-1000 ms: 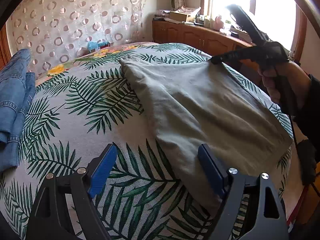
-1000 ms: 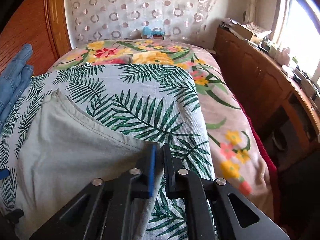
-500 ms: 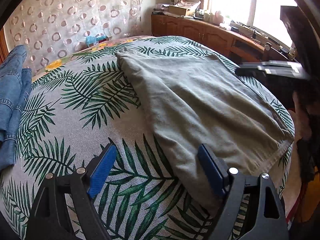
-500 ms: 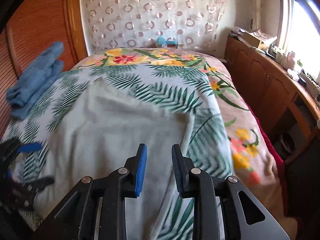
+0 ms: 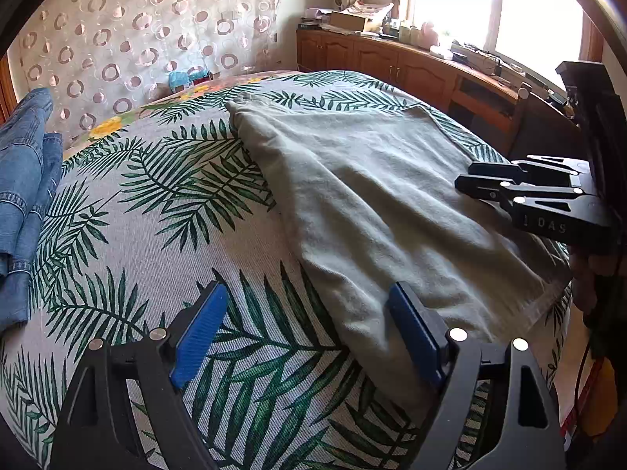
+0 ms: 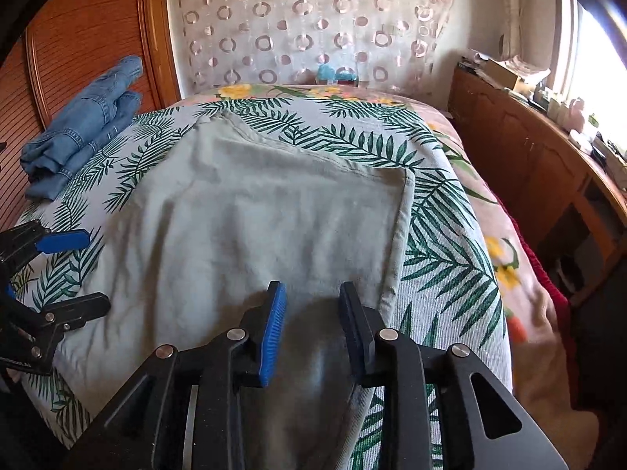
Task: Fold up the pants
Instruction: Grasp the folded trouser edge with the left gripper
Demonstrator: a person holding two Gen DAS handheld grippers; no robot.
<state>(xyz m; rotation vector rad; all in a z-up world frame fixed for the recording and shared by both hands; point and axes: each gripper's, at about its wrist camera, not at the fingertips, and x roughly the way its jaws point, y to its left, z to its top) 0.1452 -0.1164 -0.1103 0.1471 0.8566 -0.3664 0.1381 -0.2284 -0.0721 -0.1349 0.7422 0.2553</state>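
Grey-green pants (image 5: pixel 376 199) lie folded flat on the palm-leaf bedspread (image 5: pixel 164 211); they also show in the right wrist view (image 6: pixel 250 227). My left gripper (image 5: pixel 309 329) is open and empty, hovering over the pants' near left edge. It shows at the left of the right wrist view (image 6: pixel 74 274). My right gripper (image 6: pixel 311 317) is open and empty, just above the pants' near right part. It shows at the right of the left wrist view (image 5: pixel 466 178).
A pile of folded blue jeans (image 6: pixel 82 125) lies at the bed's far left by the wooden headboard (image 6: pixel 90 31). A wooden cabinet (image 6: pixel 540 156) with clutter runs along the right under the window. A patterned curtain (image 6: pixel 313 19) hangs behind the bed.
My right gripper let go of the pants' corner, opened and pulled back toward the near edge. The pants now lie flat. The left gripper stayed open and barely moved.
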